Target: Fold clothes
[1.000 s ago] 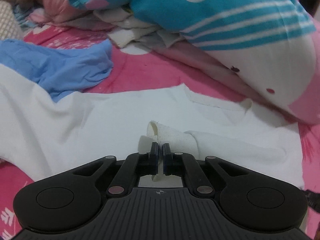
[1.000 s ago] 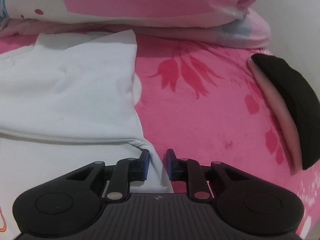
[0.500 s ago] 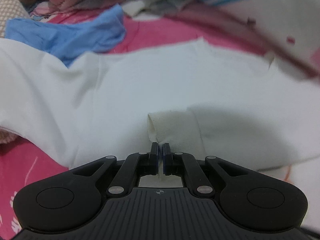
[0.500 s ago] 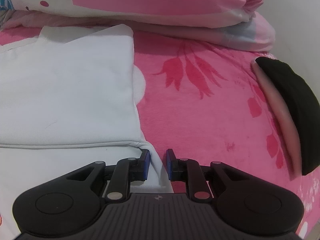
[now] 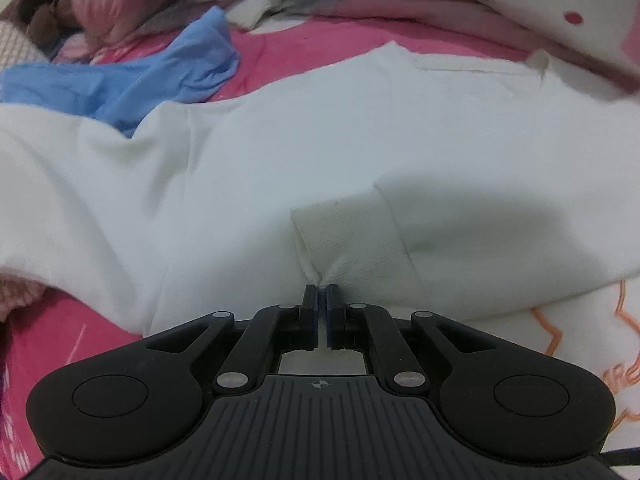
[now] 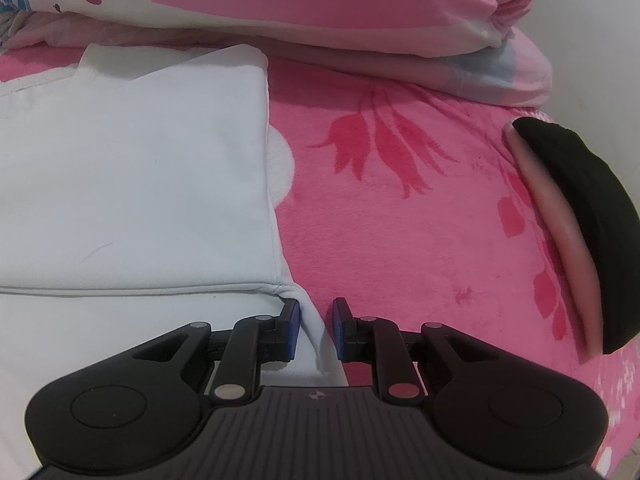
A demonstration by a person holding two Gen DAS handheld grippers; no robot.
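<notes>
**White Garment on Bed, Cuff Held at Left, Folded Edge at Right**

A white sweatshirt (image 5: 280, 152) is laid across a pink floral bed cover (image 6: 420, 208). In the left wrist view, the ribbed cuff (image 5: 352, 248) of a sleeve is folded over the body of the garment, and its near corner is pinched between the fingers of the left gripper (image 5: 321, 294), which are closed tight on the fabric. A shadow is cast on the cloth just to the right of the cuff. Orange line print is seen on the fabric at the lower right edge of that view.

In the right wrist view, a folded panel of the garment is seen with a straight right edge and a hem line running across. The fingers of the right gripper (image 6: 316, 320) are set narrowly apart, with the corner fold of the white fabric standing between them; whether the pads press on it cannot be told.

A blue garment (image 5: 132, 80) lies beyond the sweatshirt, touching its far left edge. Pink and white bedding (image 6: 320, 8) is heaped along the far side. A black-sleeved forearm (image 6: 576, 216) rests on the cover at the right.
</notes>
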